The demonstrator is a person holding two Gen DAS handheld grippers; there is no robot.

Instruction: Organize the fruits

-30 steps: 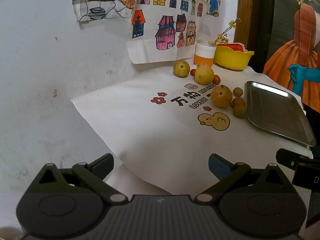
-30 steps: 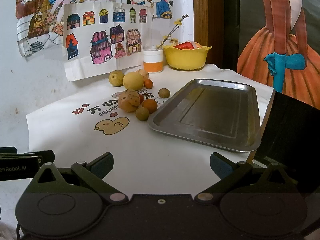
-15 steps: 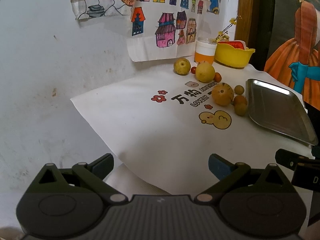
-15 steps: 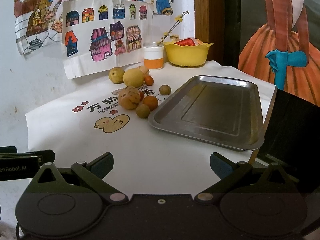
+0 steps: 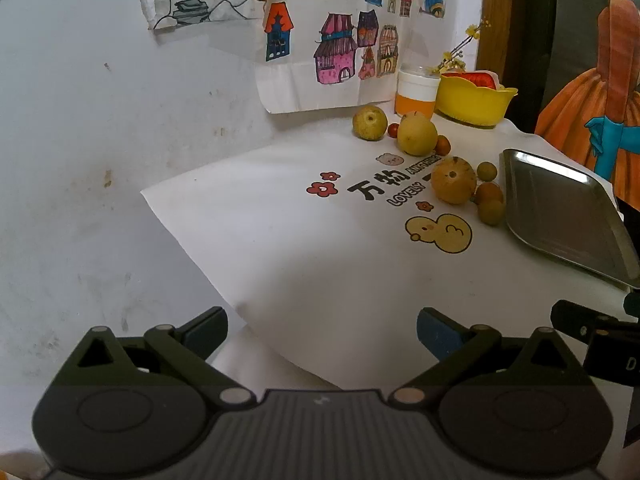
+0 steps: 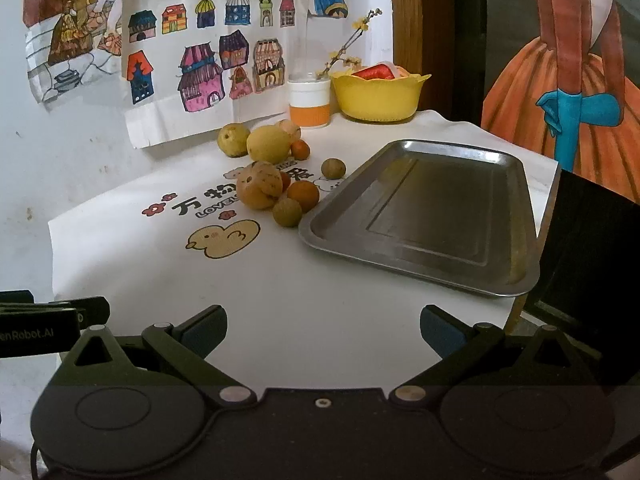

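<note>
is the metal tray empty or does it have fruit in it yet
Empty. The metal tray shows only its bare, shiny bottom, and the fruits all sit on the white tablecloth beside its left edge.

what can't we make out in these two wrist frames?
- Yellow bowl contents: both views, rim hides all but a red top.
- Pale fruit: right wrist, mostly behind the yellow pear; type unclear.
- Metal tray: left wrist, right end cut by frame edge.
- Dark object: right wrist, cropped, unidentifiable.
</note>
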